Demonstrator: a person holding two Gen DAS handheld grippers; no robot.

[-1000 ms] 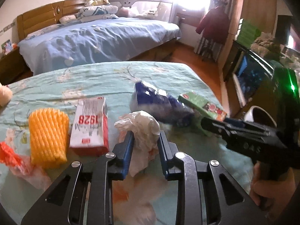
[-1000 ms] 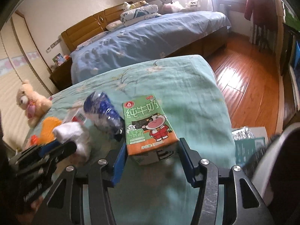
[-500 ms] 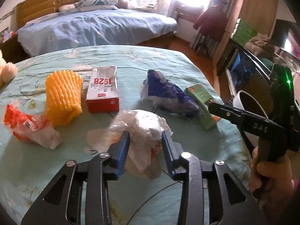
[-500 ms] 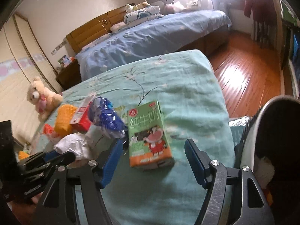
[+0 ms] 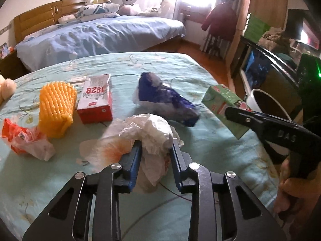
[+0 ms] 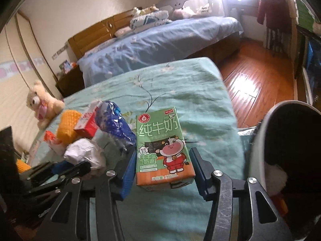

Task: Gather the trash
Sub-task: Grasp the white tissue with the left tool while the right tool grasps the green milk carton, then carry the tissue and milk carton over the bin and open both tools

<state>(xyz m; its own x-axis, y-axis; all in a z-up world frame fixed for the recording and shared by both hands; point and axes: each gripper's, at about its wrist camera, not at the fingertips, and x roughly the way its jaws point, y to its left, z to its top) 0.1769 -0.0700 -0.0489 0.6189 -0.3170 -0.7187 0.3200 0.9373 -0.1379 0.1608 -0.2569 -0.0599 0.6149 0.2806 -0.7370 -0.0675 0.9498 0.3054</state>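
Note:
A crumpled white plastic bag (image 5: 148, 128) sits between the blue pads of my left gripper (image 5: 156, 146), whose jaws are closing and pinch it just above the teal bedspread (image 5: 200, 140). My right gripper (image 6: 163, 154) has its jaws closing on a green milk carton (image 6: 160, 136), with a pad against each side. In the left wrist view that carton (image 5: 218, 98) hangs in the air off the bedspread. A white bin with a dark liner (image 6: 266, 124) stands to the right of the bed, close to the carton.
On the bedspread lie an orange foam net (image 5: 57, 108), a red-and-white carton (image 5: 96, 100), a blue wrapper (image 5: 164, 100) and an orange-and-white wrapper (image 5: 22, 138). A teddy bear (image 6: 43, 104) sits at the far left. A blue bed (image 5: 100, 34) stands beyond, with wooden floor (image 6: 258, 84) on the right.
Both grippers drew back from the pile. The white bag came along in the left one. The right one's jaws widened, then closed on the carton, and the bin came into view.

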